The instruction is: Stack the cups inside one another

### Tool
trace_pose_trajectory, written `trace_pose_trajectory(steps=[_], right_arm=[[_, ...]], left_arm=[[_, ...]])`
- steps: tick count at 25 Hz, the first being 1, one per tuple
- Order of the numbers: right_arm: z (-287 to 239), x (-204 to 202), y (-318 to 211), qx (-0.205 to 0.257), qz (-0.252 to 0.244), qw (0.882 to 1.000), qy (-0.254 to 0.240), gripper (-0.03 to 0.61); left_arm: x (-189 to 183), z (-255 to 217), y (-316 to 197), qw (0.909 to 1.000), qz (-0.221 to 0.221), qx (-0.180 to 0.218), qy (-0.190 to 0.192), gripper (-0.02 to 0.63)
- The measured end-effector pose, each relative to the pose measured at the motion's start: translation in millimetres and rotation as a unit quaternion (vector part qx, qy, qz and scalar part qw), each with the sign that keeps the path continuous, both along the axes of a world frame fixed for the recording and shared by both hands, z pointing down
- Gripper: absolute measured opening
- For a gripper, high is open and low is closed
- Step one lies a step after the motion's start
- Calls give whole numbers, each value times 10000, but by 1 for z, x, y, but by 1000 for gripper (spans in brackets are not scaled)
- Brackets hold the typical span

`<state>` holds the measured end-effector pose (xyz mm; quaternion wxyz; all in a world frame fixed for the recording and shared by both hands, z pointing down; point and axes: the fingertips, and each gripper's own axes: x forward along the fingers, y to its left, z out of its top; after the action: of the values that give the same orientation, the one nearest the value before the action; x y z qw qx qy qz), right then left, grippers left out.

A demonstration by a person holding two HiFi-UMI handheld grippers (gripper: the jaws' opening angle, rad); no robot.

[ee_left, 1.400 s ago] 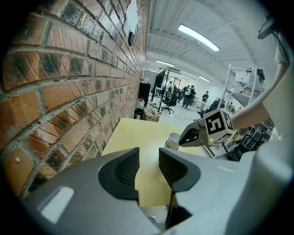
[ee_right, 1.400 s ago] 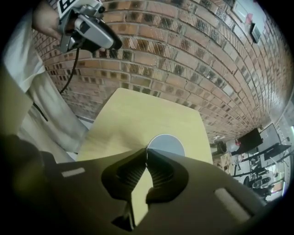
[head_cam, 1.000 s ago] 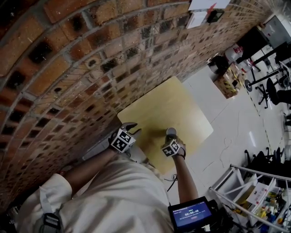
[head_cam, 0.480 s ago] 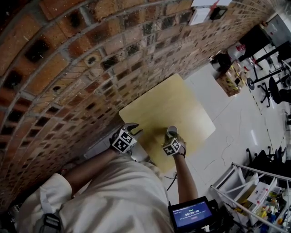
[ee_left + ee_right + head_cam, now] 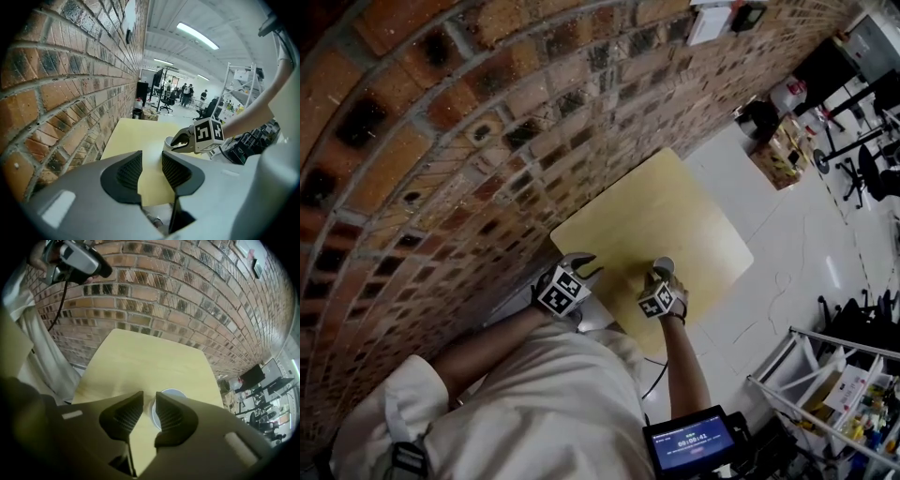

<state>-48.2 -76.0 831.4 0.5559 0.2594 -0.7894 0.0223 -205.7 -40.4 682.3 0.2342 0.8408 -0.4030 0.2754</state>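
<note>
A pale cup (image 5: 663, 266) stands upright on the yellow table (image 5: 675, 211) near its front edge. I cannot tell whether other cups sit inside it. My right gripper (image 5: 662, 279) points steeply down at it. In the right gripper view the cup (image 5: 172, 393) shows its near rim in the gap of the right gripper (image 5: 150, 406). Its jaws have just been opening and the pads do not press the wall. My left gripper (image 5: 584, 267) hovers at the table's left corner by the wall. In its own view the left gripper (image 5: 152, 166) is open with only tabletop between its jaws.
A brick wall (image 5: 469, 141) runs along the table's left side. The table's right and front edges drop to a white floor (image 5: 787, 253). A metal rack (image 5: 844, 384) stands at the lower right. Boxes and office chairs (image 5: 872, 178) are farther off.
The head view has drifted slightly. Both grippers and the cup keep their places on the table.
</note>
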Motion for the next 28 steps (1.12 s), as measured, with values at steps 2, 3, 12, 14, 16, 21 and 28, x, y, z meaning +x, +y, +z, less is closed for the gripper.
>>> trace_pose_trajectory(steps=[2,3,12,14,16,21,28], right_arm=[[-9,0,-9,158,235,9995,-154,87],[-17,0,-13,248,400,9985,-287,87],[-132,33,-26,1311,2010,9512,-1938,95],[-162,46,-25,1646,2263,9338,-2230,107],[-192,57,-24,1981,2456,9152,-2505,118],[-258,84,-14,2572,2570,8809,-3031,121],[-331,121,-8,3080,2537,8489,-3466,129]], left_arm=[[2,0,-5,9999,103,51,7,152],[4,-2,-7,9998,156,86,16,152],[18,-46,-29,9966,455,580,366,152],[18,-61,-34,9956,403,716,458,152],[18,-74,-37,9942,358,867,526,152],[25,-104,-40,9913,252,1117,643,152],[68,-153,-47,9852,405,1510,704,147]])
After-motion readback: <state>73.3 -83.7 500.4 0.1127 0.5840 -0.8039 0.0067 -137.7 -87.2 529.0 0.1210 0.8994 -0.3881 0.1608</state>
